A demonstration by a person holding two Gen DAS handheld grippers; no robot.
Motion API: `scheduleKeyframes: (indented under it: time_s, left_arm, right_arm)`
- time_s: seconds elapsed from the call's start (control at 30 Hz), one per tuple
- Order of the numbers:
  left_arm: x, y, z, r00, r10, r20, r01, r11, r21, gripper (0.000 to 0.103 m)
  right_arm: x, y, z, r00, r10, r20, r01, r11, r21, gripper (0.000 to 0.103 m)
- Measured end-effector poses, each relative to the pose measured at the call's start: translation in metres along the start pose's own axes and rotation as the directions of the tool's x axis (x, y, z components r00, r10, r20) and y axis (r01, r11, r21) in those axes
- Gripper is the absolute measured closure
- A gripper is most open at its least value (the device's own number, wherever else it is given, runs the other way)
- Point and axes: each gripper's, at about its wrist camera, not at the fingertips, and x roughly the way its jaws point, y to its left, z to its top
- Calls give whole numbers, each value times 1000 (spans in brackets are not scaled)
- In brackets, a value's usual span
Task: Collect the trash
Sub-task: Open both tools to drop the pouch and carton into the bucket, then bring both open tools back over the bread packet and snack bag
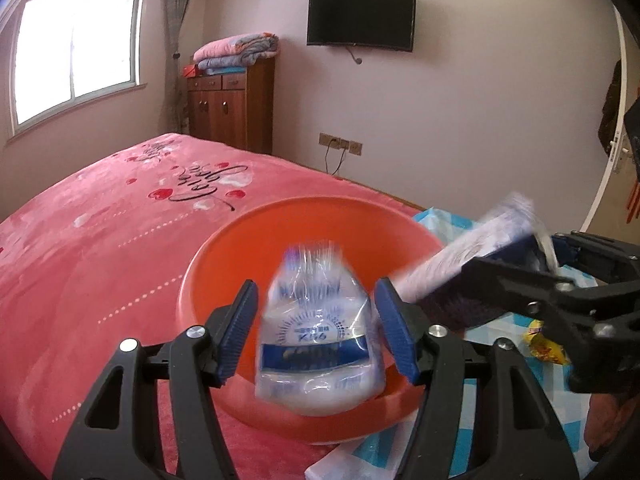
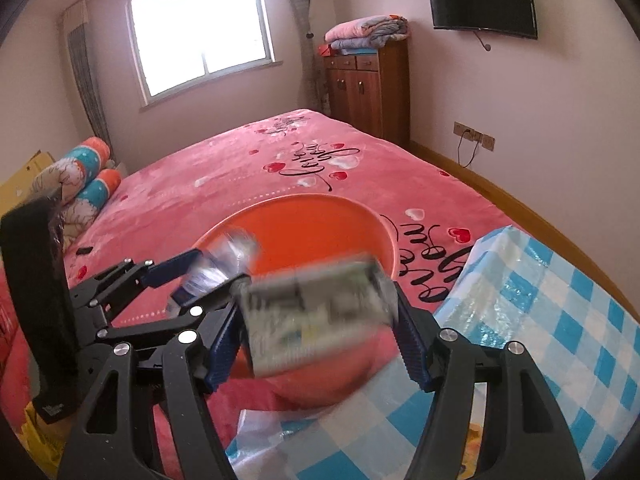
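An orange basin (image 1: 320, 208) (image 2: 304, 202) sits on the pink bed. In the left wrist view my left gripper (image 1: 316, 286) is open over the basin. A clear blue-and-white plastic packet (image 1: 316, 340), blurred, hangs between its blue pads with a gap on each side. My right gripper (image 2: 318, 308) is open at the basin's near rim. A blurred grey-white box (image 2: 316, 320) sits loose between its pads. The same box (image 1: 476, 244) shows in the left wrist view, slanting over the basin's right rim. The left gripper (image 2: 200, 280) and its packet (image 2: 228, 260) appear left of the box.
A blue-and-white checked plastic sheet (image 2: 540, 320) covers the bed's near right corner, and a yellow wrapper (image 1: 544, 344) lies on it. A tall black object (image 2: 36, 280) stands at the left. Rolled pillows (image 2: 80, 176) lie far left. A wooden cabinet (image 2: 368, 88) stands at the wall.
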Motion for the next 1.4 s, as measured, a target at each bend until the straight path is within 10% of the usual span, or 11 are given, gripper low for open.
scheduleKeyframes:
  time_s: [0.4, 1.4]
  left_arm:
    - [1, 5, -3, 998, 61, 9, -61, 998, 5, 16]
    - [-32, -69, -20, 997, -80, 14, 78, 993, 83, 15]
  right_arm:
    - [-32, -42, -21, 995, -64, 73, 52, 985, 166, 13]
    - [-98, -102, -122, 970, -200, 136, 147, 935, 323, 5]
